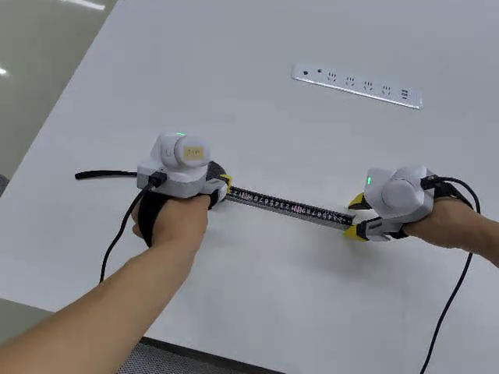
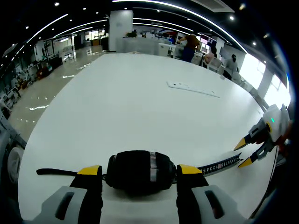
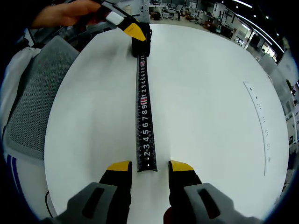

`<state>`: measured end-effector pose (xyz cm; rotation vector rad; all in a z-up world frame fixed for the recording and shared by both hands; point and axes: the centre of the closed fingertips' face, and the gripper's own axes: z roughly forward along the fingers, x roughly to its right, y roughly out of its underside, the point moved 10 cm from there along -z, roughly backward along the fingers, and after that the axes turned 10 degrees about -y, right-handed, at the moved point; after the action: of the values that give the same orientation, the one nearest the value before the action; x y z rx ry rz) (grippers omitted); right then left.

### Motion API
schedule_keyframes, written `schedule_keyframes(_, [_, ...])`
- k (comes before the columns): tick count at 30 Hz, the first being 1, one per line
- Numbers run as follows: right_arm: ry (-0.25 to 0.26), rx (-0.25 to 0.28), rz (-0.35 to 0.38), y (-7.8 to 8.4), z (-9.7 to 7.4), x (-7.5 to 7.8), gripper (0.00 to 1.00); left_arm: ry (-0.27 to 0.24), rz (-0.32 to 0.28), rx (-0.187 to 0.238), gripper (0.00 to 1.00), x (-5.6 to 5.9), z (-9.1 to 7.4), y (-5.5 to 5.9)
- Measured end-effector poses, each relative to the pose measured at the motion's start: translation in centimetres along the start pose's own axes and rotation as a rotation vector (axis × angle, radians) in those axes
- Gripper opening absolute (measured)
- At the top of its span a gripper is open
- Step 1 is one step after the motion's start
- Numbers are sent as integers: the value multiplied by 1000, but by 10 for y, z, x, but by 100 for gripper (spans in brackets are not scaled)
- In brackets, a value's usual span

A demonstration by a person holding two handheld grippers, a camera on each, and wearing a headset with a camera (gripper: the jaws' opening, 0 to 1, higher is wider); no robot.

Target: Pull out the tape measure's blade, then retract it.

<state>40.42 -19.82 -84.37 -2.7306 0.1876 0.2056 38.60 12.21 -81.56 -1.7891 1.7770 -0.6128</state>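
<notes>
tape measure [image 1: 216, 171] half-hidden in left claw [image 2: 139, 170]

Blk case [image 2: 140, 170], blk white-numbered blade [image 3: 144, 116]

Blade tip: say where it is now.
In the right gripper view the blade tip lies between the right tool's jaws, at the end opposite the case.

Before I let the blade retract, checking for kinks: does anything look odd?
Nothing stands out. The blade runs straight, untwisted, from the case in the left hand-held gripper to the open right hand-held gripper.
</notes>
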Motion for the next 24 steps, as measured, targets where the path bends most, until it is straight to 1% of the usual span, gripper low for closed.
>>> schedule_keyframes(9, [-13, -3, -9, 1, 1, -1, 25, 5, 3, -3, 60, 2, 3, 0])
schedule_keyframes(18, [-11, -3, -22, 2, 1, 1, 22, 5, 3, -3, 61, 3, 4, 0])
schedule_keyframes(24, [-15, -3, -37, 2, 0, -1, 19, 4, 4, 0, 61, 3, 5, 1])
